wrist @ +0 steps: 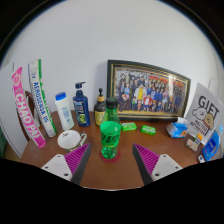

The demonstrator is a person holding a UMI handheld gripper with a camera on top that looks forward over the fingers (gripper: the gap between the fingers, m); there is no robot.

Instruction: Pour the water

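A green plastic bottle (110, 139) stands upright on a small red coaster on the brown wooden table (110, 172), just ahead of my fingers and centred between them. My gripper (112, 160) is open and empty. Its pink-padded fingers (77, 158) are spread wide, one on each side, with clear gaps to the bottle. I see no cup or glass that I can name with certainty.
Behind the bottle stand a blue pump bottle (81, 105), a white bottle (64, 110), a dark bottle (100, 108) and a framed group photo (148, 90). Toothpaste boxes (40, 98) lean at the left. A white dish (68, 139), green items (148, 129) and gift boxes (204, 120) lie around.
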